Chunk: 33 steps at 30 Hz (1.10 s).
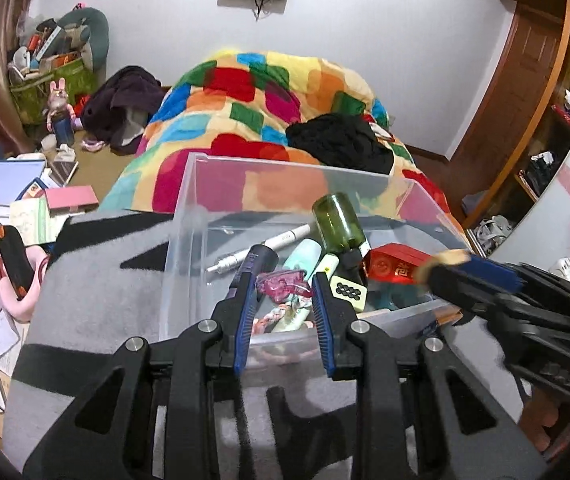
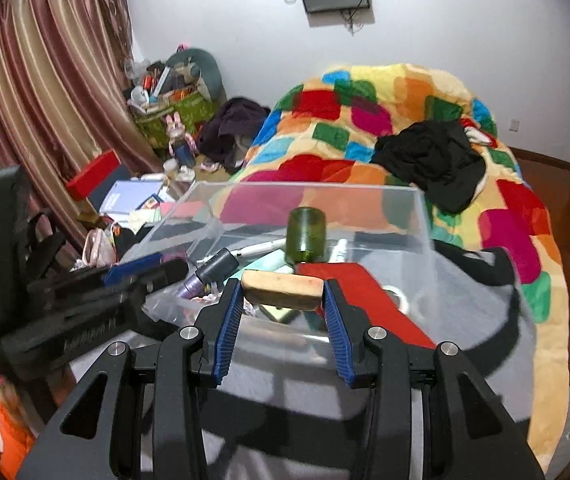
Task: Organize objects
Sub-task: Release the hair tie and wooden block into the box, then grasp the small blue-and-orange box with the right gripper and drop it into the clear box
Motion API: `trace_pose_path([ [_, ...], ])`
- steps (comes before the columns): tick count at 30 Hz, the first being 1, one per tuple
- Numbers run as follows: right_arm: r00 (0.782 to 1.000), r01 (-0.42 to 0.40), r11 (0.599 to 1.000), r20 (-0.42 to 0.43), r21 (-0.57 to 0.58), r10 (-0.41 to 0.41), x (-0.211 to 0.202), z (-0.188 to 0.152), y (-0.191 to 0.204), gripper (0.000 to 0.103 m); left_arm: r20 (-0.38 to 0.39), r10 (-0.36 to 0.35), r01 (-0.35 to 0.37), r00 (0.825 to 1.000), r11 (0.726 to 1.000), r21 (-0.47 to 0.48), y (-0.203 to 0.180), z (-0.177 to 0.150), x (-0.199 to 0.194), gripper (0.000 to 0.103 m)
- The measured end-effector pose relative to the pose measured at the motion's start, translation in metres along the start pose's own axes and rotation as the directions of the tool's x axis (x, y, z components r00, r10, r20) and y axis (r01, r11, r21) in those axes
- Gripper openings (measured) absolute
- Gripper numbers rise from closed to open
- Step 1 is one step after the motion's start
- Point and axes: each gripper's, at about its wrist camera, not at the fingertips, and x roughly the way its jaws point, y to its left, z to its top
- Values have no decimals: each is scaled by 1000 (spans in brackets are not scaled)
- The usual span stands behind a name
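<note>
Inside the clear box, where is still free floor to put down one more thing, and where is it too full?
In the clear plastic box, bare floor remains at the far left, between its wall and the white pen. The near right is crowded: green glass bottle, red packet, mahjong tile. Outside, the grey blanket left of the box is bare.

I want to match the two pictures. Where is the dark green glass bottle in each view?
Left wrist view: the dark green glass bottle lies right of centre, inside the clear plastic box.
Right wrist view: the bottle is at centre, in the box.
Shared landmark: the colourful patchwork blanket behind.
</note>
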Motion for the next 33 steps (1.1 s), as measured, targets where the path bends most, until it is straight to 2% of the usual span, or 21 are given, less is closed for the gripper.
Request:
trace_pose_path([
  [4, 999, 24, 999, -41, -40, -26, 21, 0, 9, 38, 7, -24, 24, 1000, 1000, 12, 0, -1, -6, 28],
  [8, 999, 29, 998, -39, -50, -31, 19, -4, 12, 40, 15, -27, 26, 1000, 999, 25, 0, -2, -9, 29],
  [11, 1000, 15, 999, -9, -46, -16, 2, -5, 11, 48, 16, -36, 35, 999, 999, 26, -1, -2, -11, 29],
  [13, 999, 21, 999, 30, -37, -20, -15, -7, 9, 57, 25, -36, 35, 999, 999, 28, -2, -3, -15, 29],
  [16, 995, 29, 999, 95, -23, -27, -46, -15, 0, 66, 41, -41, 39, 998, 999, 31, -4, -4, -21, 36],
  [19, 987, 70, 997, 145, 15, -71, -72, -27, -15, 77, 65, -40, 37, 997, 998, 40, -8, -7, -31, 46],
  [21, 983, 100, 994, 153, 35, -104, -81, -36, -25, 79, 77, -47, 44, 996, 998, 44, -10, -8, -37, 51],
  [23, 979, 140, 989, 143, 52, -146, -83, -46, -35, 82, 85, -55, 51, 995, 997, 51, -12, -13, -43, 60],
  [25, 981, 156, 985, 110, 68, -162, -75, -53, -43, 84, 89, -58, 53, 994, 997, 58, -15, -18, -46, 63],
  [30, 984, 180, 979, -5, 97, -180, -32, -63, -51, 84, 59, -64, 58, 996, 994, 89, -23, -37, -45, 63],
  [33, 981, 193, 977, -42, 95, -190, -13, -62, -52, 84, 31, -64, 61, 997, 993, 99, -24, -48, -41, 63],
])
